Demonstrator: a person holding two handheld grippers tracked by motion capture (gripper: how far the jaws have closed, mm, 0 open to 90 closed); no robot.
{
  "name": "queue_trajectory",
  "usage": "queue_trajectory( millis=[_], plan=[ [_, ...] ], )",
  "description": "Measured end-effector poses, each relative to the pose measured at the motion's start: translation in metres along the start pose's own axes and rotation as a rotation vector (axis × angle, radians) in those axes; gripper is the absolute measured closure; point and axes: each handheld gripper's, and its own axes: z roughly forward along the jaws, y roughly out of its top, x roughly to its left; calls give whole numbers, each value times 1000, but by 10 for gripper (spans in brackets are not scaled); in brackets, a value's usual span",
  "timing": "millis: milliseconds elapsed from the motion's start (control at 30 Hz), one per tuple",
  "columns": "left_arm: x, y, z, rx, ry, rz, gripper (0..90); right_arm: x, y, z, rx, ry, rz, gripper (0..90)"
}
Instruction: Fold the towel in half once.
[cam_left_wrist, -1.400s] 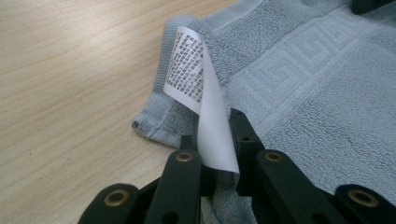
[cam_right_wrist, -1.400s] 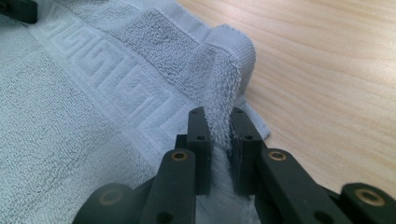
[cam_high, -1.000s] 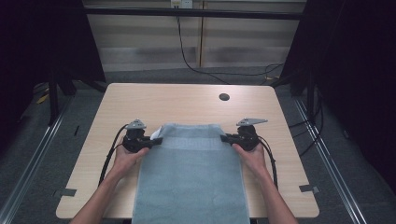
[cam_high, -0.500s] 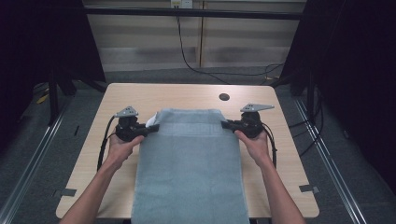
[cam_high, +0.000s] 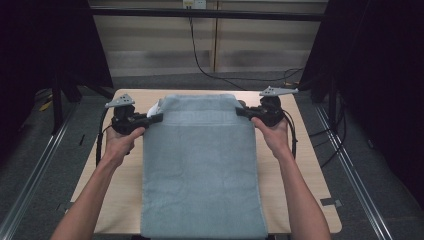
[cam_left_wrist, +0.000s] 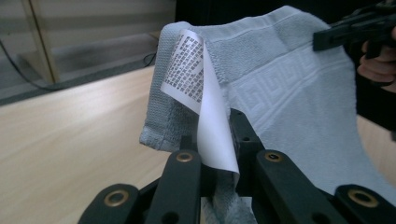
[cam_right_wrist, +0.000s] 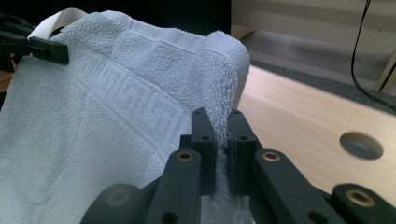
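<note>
A light grey-blue towel (cam_high: 200, 170) with a woven key-pattern band hangs stretched between my two grippers above the wooden table (cam_high: 305, 165). Its lower part drapes past the table's near edge. My left gripper (cam_high: 159, 117) is shut on the towel's upper left corner (cam_left_wrist: 177, 121), pinching the white printed care label (cam_left_wrist: 194, 74) along with the cloth. My right gripper (cam_high: 239, 111) is shut on the upper right corner (cam_right_wrist: 224, 84). In the right gripper view the other gripper (cam_right_wrist: 46, 49) clamps the far corner.
A round hole (cam_right_wrist: 362, 145) lies in the tabletop near its far edge. Black cables (cam_high: 210, 65) run over the floor behind the table. Dark curtains and metal floor rails flank both sides.
Both hands have risen and moved away from the person, lifting the towel's top edge off the table so more of it hangs in the air.
</note>
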Motion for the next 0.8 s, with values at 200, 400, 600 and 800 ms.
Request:
queue_trajectory(
  millis=[200, 400, 600, 800],
  plan=[
    [1, 28, -4, -34, 22, 20, 835, -5, 22, -7, -27, -2, 4, 847],
    [1, 54, -5, -66, 32, 29, 836, -9, 52, -15, -65, -20, -14, 850],
    [-2, 77, -15, -112, 33, 50, 838, -5, 76, -24, -124, -15, -30, 851],
    [-14, 46, -20, -95, 2, 57, 837, 9, 58, -37, -119, 23, -55, 851]
  ],
)
